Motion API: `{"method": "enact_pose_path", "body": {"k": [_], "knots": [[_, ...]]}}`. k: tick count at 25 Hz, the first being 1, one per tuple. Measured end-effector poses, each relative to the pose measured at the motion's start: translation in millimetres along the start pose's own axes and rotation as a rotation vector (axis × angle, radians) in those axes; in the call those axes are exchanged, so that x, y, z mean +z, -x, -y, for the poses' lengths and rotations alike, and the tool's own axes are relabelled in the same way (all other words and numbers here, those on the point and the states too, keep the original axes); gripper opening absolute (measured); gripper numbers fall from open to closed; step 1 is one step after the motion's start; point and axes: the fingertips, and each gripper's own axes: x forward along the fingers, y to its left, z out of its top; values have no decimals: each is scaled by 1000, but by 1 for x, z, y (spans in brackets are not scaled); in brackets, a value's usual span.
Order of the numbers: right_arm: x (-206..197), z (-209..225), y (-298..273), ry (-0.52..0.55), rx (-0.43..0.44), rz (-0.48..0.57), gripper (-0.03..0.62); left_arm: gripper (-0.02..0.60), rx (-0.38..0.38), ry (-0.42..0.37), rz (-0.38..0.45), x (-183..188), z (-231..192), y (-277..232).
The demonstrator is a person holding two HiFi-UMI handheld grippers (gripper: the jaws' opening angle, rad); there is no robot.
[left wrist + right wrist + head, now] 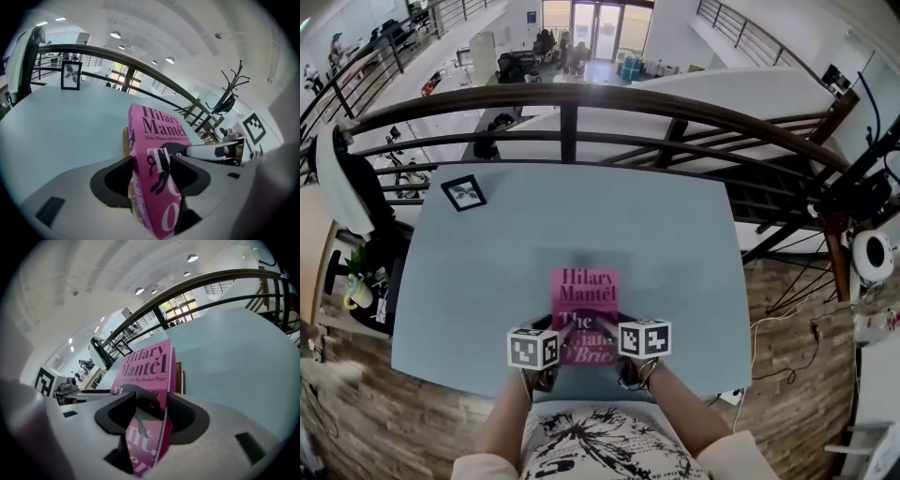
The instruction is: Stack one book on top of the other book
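Jaws of left gripper point(150, 161) pinch the pink book point(159, 136) at its near edge, one pad on the cover and the other beneath it. The pads cut off the print below the title. Jaws of right gripper point(151, 404) are likewise clamped on the pink book at its other near corner.

The second book point(178, 376) shows only as a brown sliver just behind the pink cover (an edge and nothing more, in both gripper views). The head view hides it wholly under the pink book, so whether the two touch cannot be told.

In the head view, left cube point(532, 348) and right cube point(644, 338) cover both sets of jaws and part of the lower title.

The books are over the near middle of the pale blue table point(581, 206). A picture frame point(464, 192) stands well apart near the far left corner, with the railing point(572, 98) beyond.
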Motion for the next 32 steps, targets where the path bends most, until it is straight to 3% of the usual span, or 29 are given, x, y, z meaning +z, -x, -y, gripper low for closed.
{"method": "enact_pose_path", "body": {"k": [9, 14, 17, 20, 23, 28, 30, 32], "knots": [[-3, 7, -20, 3, -30, -30, 202, 239, -4, 25, -27, -3, -19, -11], [-3, 11, -21, 22, -40, -20, 210, 239, -7, -18, -17, -2, -18, -13], [2, 16, -18, 72, -102, 10, 243, 239, 21, -44, 6, 5, -21, -8], [14, 16, -9, 93, -135, 84, 250, 239, 10, -50, 57, 18, -19, 2], [29, 4, 5, 97, -102, 154, 239, 239, 8, -82, 119, 35, -13, 17], [51, -25, 36, 222, -90, 259, 116, 238, -70, -205, 286, 62, 18, 52], [58, -38, 49, 279, -101, 309, 89, 207, -85, -269, 359, 71, 30, 70], [66, -50, 65, 321, -114, 371, 32, 138, -74, -323, 433, 81, 39, 88]]}}
